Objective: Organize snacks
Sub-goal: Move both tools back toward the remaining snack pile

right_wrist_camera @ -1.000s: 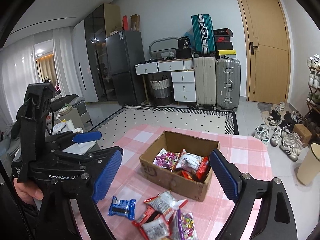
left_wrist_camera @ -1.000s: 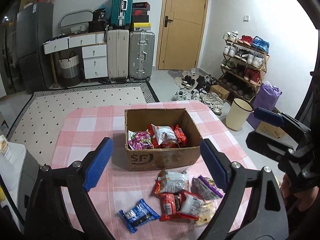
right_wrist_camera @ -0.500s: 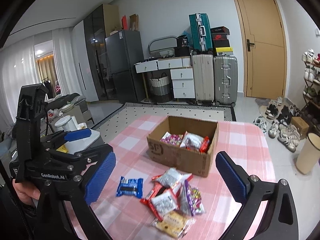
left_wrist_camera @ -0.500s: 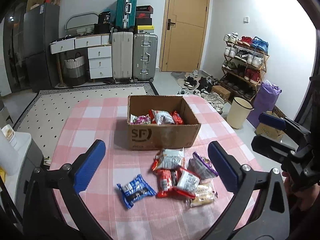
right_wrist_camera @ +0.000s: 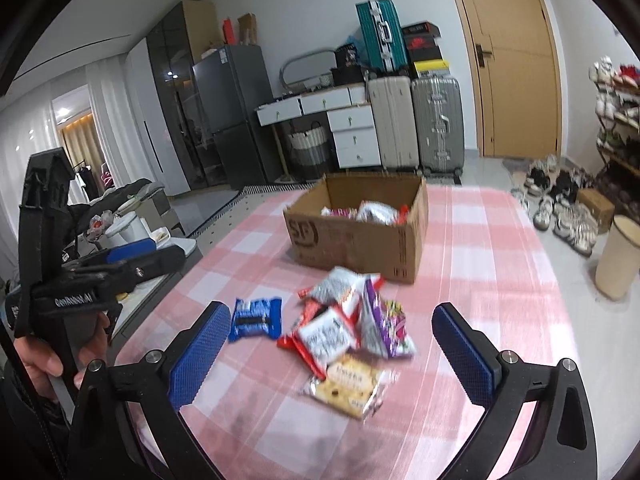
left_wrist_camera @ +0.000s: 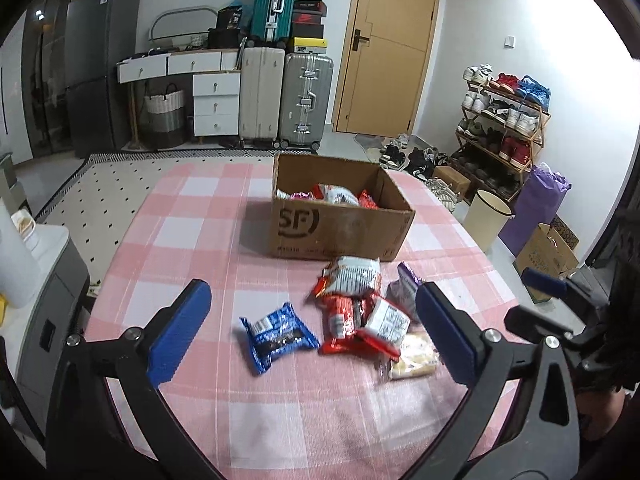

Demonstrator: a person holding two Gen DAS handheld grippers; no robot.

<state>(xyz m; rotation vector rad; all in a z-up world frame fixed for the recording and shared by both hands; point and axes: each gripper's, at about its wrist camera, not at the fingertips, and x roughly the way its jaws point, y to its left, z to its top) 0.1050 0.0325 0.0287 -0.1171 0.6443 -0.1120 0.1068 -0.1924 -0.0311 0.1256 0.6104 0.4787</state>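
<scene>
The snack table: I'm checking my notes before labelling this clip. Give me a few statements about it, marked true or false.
1. The box already holds some snacks. True.
2. The blue packet lies inside the box. False: it lies on the tablecloth, left of the snack pile.
3. The left gripper is open and empty. True.
4. The right gripper grips the biscuit packet. False: it is open and holds nothing.
5. The box lies tipped on its side. False: it stands upright, open at the top.
</scene>
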